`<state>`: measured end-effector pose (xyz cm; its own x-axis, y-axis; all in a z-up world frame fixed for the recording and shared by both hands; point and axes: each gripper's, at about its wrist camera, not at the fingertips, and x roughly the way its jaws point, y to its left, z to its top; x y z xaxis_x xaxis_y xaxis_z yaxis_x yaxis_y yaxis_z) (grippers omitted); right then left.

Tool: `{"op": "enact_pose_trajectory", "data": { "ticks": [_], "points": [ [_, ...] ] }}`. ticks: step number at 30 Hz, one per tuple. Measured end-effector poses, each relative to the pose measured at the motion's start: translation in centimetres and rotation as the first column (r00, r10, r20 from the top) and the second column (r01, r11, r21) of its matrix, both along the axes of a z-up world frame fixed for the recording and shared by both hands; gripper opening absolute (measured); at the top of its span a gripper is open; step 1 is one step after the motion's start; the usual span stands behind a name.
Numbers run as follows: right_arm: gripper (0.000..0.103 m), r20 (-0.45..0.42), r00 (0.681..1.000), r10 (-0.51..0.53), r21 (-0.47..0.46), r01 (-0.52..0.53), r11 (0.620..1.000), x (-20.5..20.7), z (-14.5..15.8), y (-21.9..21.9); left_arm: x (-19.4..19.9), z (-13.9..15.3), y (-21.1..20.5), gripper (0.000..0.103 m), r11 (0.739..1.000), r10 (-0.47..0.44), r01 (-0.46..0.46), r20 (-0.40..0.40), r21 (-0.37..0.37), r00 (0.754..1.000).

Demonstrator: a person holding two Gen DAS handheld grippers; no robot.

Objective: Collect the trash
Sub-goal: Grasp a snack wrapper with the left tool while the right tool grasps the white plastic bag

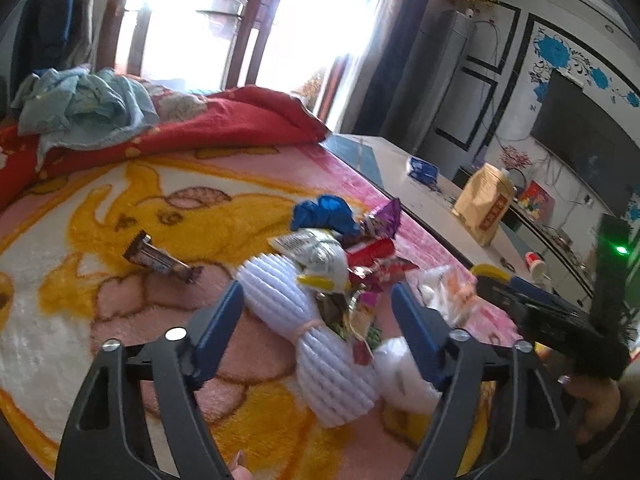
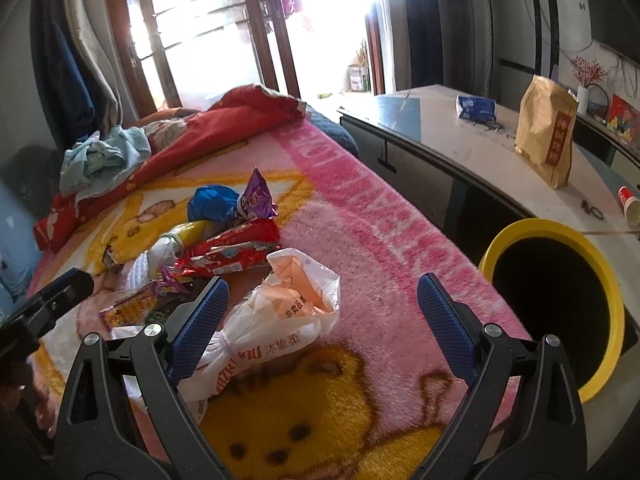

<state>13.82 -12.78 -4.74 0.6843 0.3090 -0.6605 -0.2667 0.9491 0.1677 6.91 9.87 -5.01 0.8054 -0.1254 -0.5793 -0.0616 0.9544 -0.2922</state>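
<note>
Trash lies heaped on a pink and yellow blanket (image 2: 360, 216). In the left wrist view my left gripper (image 1: 318, 292) is open above a white ribbed foam sleeve (image 1: 320, 344), with a red wrapper (image 1: 370, 250), a purple wrapper (image 1: 386, 216), a blue crumpled bag (image 1: 324, 210) and a brown candy bar wrapper (image 1: 158, 260) beyond. In the right wrist view my right gripper (image 2: 322, 284) is open just above a white and orange plastic bag (image 2: 288, 312). A yellow-rimmed bin (image 2: 560, 296) stands at the bed's right edge.
A red quilt (image 1: 224, 120) and light blue clothes (image 1: 84, 100) lie at the far end of the bed. A white table (image 2: 480, 148) to the right holds a brown paper bag (image 2: 546, 132), a blue packet (image 2: 476, 108) and a paper cup (image 2: 630, 204).
</note>
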Motion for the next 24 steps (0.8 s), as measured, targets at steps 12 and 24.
{"op": "enact_pose_trajectory", "data": {
  "ticks": [12, 24],
  "points": [
    [0.083, -0.145, 0.988, 0.049, 0.059, -0.041, 0.997, 2.2, -3.2, 0.7, 1.1, -2.8, -1.3, 0.043, 0.996, -0.079, 0.076, -0.088, -0.039, 0.993],
    [0.052, -0.17, 0.978, 0.123, 0.139, -0.099, 0.985, 1.9, -3.5, 1.2, 1.1, -2.7, -2.6, 0.023, 0.994, -0.108, 0.109, -0.08, 0.008, 0.991]
  ]
}}
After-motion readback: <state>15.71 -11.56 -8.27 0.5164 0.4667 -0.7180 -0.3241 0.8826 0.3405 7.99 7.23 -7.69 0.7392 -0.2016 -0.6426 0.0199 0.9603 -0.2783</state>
